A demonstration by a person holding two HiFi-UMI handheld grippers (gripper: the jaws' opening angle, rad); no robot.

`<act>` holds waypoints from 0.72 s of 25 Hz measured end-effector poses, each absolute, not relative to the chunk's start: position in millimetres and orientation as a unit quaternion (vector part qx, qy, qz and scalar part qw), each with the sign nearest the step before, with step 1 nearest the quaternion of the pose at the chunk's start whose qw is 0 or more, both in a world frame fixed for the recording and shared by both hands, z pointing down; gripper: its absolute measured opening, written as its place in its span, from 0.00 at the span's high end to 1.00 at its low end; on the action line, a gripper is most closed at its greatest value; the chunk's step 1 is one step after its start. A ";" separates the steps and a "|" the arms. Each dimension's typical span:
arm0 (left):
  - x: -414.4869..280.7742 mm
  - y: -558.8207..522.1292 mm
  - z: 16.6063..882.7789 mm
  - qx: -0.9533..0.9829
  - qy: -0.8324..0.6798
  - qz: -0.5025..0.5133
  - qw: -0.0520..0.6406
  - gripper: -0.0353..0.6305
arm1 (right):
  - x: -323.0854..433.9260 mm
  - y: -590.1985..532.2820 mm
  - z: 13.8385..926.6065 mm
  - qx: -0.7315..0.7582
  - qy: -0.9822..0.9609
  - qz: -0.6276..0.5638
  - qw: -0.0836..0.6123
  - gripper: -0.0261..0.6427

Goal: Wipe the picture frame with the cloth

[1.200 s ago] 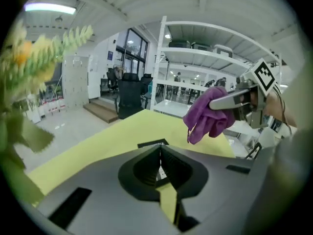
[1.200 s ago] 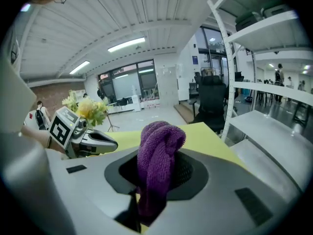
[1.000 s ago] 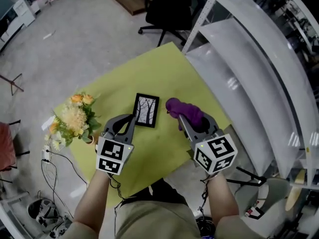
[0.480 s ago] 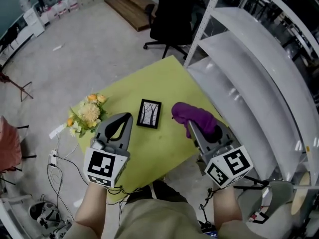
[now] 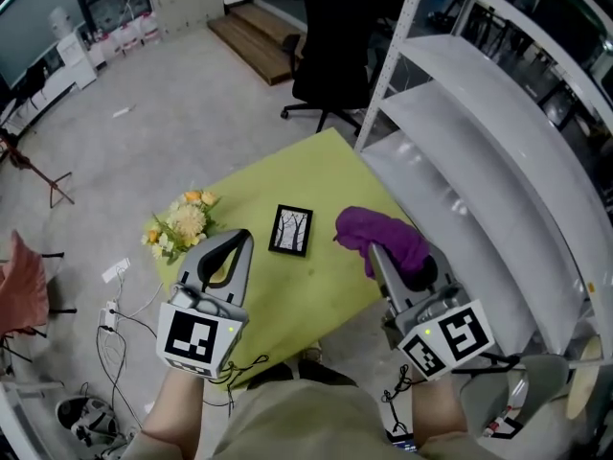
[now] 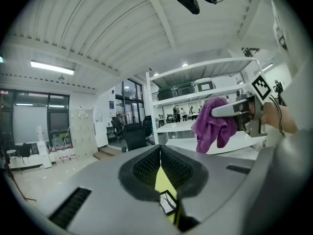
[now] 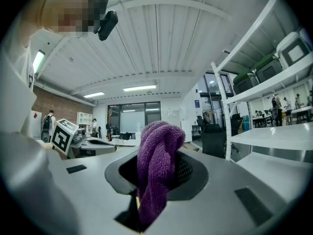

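— Yellow-green is the whole top of the bench [image 5: 287,175]. What sits at its left end?

— A bunch of flowers [image 5: 184,226], yellow and cream, lying near the left corner. Just beside it in the head view comes the left claw [image 5: 241,238], held up over the near edge.

— Has it got anything?

— No. In its own view the left claw [image 6: 160,151] is clenched, the ribbed black pads meeting at the tips with nothing caught between them. Below the tips only a sliver of bench shows.

— And the picture frame?

— The picture frame [image 5: 291,230] lies flat near the middle of the bench, black-edged, with bare branches on white. It lies between the two claws and touches neither. The left gripper view catches it too [image 6: 167,202], small, below the pads.

— Then the cloth?

— Right of the frame. The purple cloth [image 5: 383,238] is bunched in the right claw [image 5: 375,253]. In the right gripper view the right claw [image 7: 157,173] grips the towelling, which humps above the pads and hangs down between them [image 7: 154,146].

— Beyond that?

— White shelving [image 5: 479,113] along the bench's right side.
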State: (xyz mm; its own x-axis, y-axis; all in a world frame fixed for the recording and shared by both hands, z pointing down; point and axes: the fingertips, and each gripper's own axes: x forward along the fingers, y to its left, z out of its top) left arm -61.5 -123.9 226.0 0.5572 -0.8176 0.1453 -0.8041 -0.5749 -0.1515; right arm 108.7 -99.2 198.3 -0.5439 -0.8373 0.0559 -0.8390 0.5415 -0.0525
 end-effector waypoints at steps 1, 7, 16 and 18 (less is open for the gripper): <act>-61.4 -119.5 222.2 -0.882 0.460 -0.098 0.035 0.93 | 108.3 -95.5 195.4 0.476 -0.879 0.033 0.011 0.81; -68.4 -95.3 211.5 -0.878 0.468 -0.093 0.043 0.93 | 100.8 -79.1 191.1 0.465 -0.885 0.020 0.022 0.81; -84.1 -71.5 231.2 -0.870 0.479 -0.111 0.030 0.93 | 80.7 -66.1 208.1 0.442 -0.894 0.014 0.067 0.81; -88.6 -68.2 238.0 -0.868 0.481 -0.118 0.025 0.93 | 75.8 -65.3 217.4 0.437 -0.896 0.018 0.079 0.81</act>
